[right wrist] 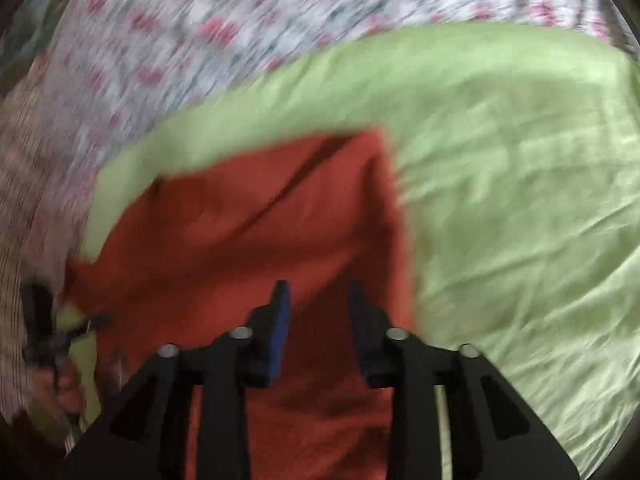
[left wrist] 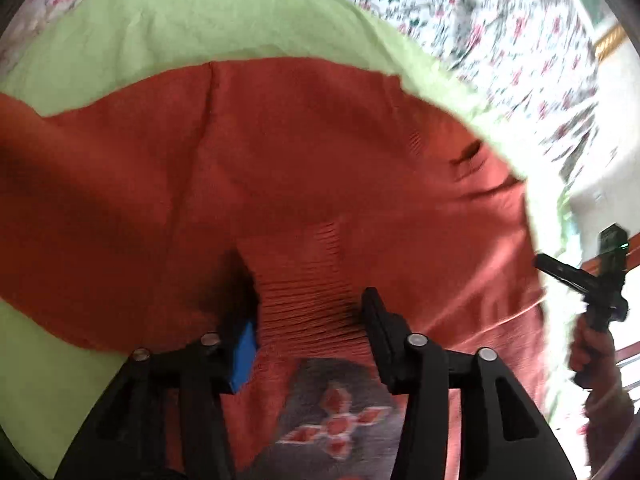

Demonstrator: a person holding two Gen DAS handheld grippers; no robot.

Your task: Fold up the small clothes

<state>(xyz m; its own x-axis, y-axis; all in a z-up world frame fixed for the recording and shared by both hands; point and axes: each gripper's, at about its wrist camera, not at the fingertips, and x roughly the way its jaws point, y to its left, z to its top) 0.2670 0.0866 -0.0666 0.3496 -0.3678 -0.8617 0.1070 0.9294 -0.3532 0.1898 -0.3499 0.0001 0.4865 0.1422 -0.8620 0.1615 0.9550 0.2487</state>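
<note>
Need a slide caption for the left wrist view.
Open left gripper over the ribbed band of an orange garment spread on a green sheet; right gripper at the frame's right edge.

A floral bedsheet (left wrist: 500, 40) carries a green cloth (left wrist: 180, 28) under the red garment (left wrist: 300, 152).

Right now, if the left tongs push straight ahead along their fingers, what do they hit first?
The left tongs, standing open, point straight at the ribbed band of the rust-red garment, which fills the gap between their fingers. Likely that cloth first, though depth is unclear in the fisheye view.
</note>
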